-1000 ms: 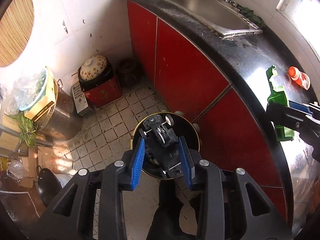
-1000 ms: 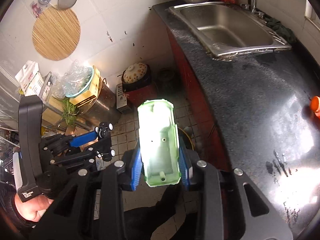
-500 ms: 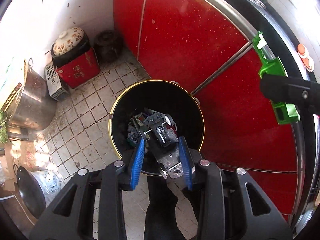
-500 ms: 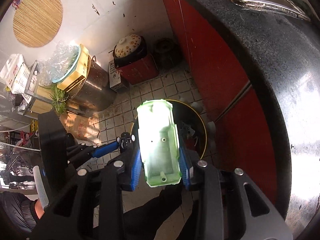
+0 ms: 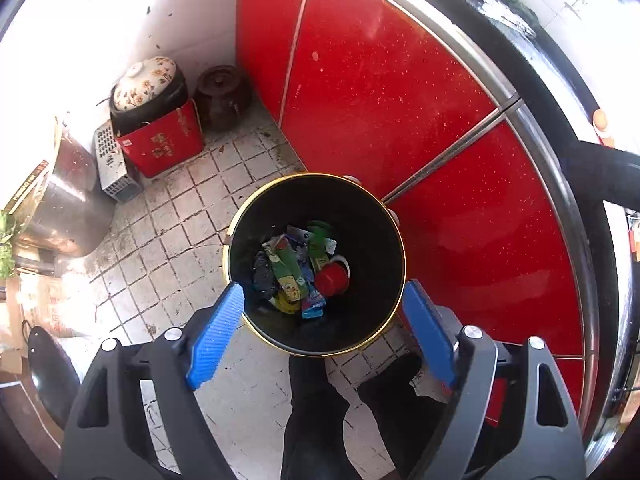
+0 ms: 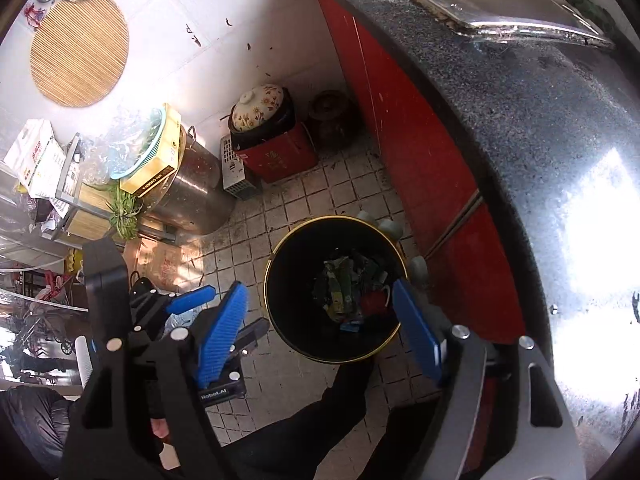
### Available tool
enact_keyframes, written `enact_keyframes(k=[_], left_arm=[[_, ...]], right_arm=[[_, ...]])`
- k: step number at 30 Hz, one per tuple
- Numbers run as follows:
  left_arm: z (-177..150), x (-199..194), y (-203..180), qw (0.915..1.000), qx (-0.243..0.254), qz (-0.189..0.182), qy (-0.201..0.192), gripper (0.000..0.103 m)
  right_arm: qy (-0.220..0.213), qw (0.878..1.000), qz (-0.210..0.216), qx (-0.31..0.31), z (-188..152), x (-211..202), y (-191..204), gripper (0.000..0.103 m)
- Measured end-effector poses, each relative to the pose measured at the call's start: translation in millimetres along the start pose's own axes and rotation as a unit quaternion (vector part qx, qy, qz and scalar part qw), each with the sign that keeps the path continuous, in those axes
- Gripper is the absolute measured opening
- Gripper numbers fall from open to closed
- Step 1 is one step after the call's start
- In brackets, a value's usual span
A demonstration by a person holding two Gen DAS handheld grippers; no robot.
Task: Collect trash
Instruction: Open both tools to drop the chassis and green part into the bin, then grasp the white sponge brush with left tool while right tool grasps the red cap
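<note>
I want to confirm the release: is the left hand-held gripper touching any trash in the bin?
Apart. The left wrist view shows the left hand-held gripper opening, nothing between its pads, above the trash.

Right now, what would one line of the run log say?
stage: drop over bin | left gripper: fingers opening, nothing between | right gripper: fingers opening, nothing between | trash bin: on floor, wrappers and red cup inside
</note>
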State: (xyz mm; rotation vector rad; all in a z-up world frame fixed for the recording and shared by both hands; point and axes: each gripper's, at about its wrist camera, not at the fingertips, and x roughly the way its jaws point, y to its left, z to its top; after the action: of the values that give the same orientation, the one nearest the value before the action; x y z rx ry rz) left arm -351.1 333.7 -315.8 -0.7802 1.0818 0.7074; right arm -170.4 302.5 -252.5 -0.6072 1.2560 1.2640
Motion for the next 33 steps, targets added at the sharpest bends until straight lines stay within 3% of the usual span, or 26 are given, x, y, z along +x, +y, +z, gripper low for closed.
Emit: enact_keyframes(k=[7,12,15,20,27,31,33], left_arm=[[19,-51,-46,0.9988,0.041,0.019,-0.019,0.086],[44,-94,-132,0.9861,0.156,0.003,-0.057,0.094],[57,-105,-200,0.9690,0.238,-0.017,-0.064,0.096],[63,-112,-322,0.9268,0.362,-0.057,-0.084,0.096],[44,-108,-474,0.8806,0.450,-0.131,-0.066,0.096],[28,-98,-534,0.8576,0.492,-0.140,-0.057,0.096],[28,-90,-554,0.8512,0.502,-0.145,-0.050,0.096]], right_arm=[[-0.040,0.999,-0.027,0.026,-23,-78,-35,0.078],[-0.075,0.990,-0.087,0.077,-54,-153,-98,0.080],[-0.106,0.977,-0.131,0.131,-81,-202,-142,0.080],[-0.161,0.940,-0.195,0.228,-133,-285,-219,0.081],[-0.206,0.881,-0.247,0.347,-223,-359,-312,0.081],[-0.213,0.862,-0.252,0.386,-265,-376,-353,0.081],[-0.213,0.856,-0.248,0.401,-278,-380,-373,0.081]])
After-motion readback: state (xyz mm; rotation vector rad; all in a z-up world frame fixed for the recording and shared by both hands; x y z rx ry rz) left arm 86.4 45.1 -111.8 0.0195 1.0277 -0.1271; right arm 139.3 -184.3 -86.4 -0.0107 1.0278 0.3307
